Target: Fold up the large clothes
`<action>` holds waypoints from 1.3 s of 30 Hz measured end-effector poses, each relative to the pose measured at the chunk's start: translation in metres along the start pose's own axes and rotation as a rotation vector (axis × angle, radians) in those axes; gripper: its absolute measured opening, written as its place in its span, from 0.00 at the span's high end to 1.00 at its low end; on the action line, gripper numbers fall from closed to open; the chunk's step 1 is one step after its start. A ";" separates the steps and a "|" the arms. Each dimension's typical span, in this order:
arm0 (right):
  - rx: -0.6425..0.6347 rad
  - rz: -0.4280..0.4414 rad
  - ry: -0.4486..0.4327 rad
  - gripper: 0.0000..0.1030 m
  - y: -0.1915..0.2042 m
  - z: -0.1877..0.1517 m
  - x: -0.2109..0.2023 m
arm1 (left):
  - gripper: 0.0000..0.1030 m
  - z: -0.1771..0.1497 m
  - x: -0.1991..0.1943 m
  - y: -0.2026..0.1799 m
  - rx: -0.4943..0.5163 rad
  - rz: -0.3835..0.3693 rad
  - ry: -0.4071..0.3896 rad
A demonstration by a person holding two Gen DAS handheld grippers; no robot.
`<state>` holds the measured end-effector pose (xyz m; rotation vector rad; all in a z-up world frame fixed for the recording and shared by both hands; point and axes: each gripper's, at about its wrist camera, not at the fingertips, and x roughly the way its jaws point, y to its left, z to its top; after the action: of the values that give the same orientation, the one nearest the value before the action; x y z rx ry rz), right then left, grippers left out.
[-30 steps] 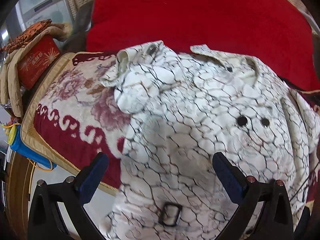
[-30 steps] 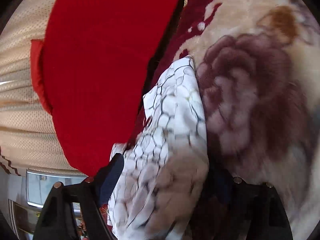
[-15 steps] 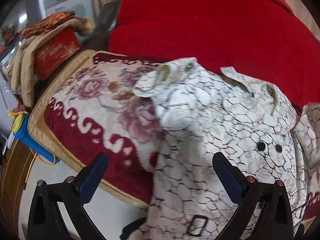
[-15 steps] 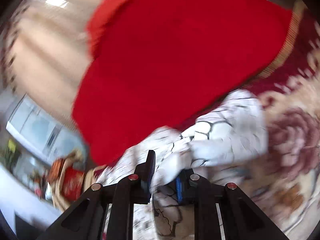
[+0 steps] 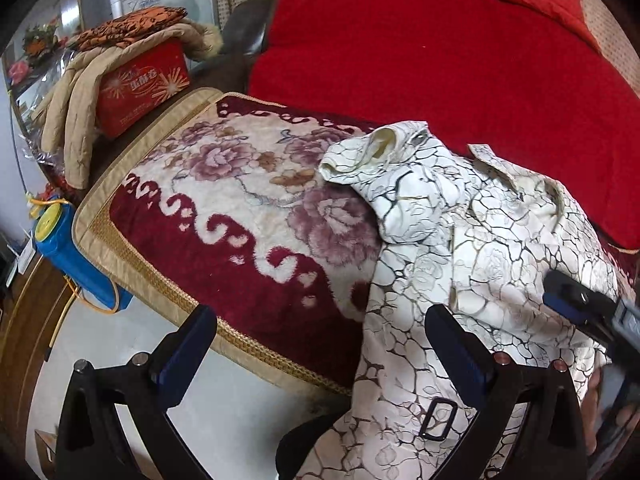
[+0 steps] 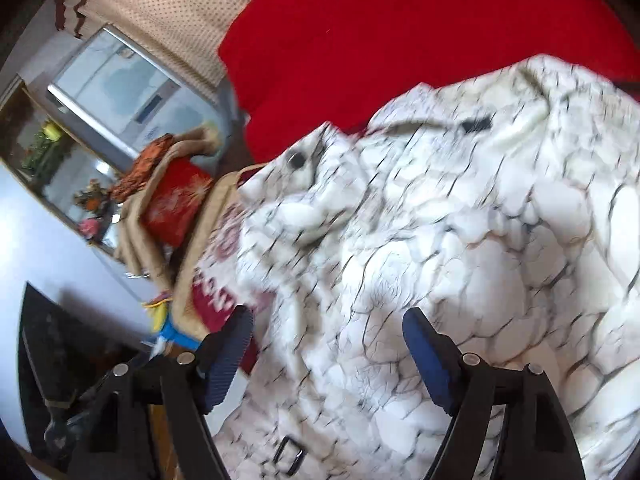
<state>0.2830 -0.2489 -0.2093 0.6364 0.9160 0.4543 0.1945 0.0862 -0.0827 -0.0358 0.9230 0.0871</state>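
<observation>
A white coat (image 5: 500, 248) with a dark crackle print lies on the floral blanket, its hem and black buckle (image 5: 438, 420) hanging over the near edge. One sleeve (image 5: 380, 156) is folded across the coat's upper left. My left gripper (image 5: 320, 344) is open above the coat's left edge, with nothing pressed between its pads. My right gripper (image 6: 330, 356) hovers over the coat (image 6: 460, 240). Its jaws are opening, the cloth lies below them and the pads hold nothing. In the left wrist view, the right gripper's finger (image 5: 576, 312) shows at the right edge, over the coat.
A maroon and cream floral blanket (image 5: 240, 208) covers the surface, and a red sofa cover (image 5: 440, 60) lies behind it. At the left stand a red box (image 5: 140, 88) under a beige quilted garment (image 5: 76, 112) and a blue bottle (image 5: 68, 256). Pale floor (image 5: 240, 408) lies below the blanket's edge.
My right gripper closed on the sleeve, swung it leftward over the coat, then let go and now stands open. My left gripper drifted left, so the coat sits further right in its view.
</observation>
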 end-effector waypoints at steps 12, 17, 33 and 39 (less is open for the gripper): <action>0.048 -0.260 -0.255 0.27 -0.075 -0.021 -0.105 | 0.00 0.010 0.043 -0.033 -0.013 -0.033 0.048; 0.085 -0.277 -0.175 0.37 -0.097 -0.021 -0.087 | 0.00 0.036 0.063 -0.005 -0.106 -0.013 0.057; 0.042 -0.149 -0.313 0.35 -0.082 -0.012 -0.110 | 0.00 0.158 0.142 -0.038 -0.119 -0.069 0.085; 0.072 -0.156 -0.320 0.35 -0.091 -0.009 -0.111 | 0.70 0.165 0.165 -0.066 0.023 -0.008 0.114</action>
<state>0.2243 -0.3801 -0.2110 0.6749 0.6728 0.1735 0.4305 0.0418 -0.1153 -0.0236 1.0379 0.0672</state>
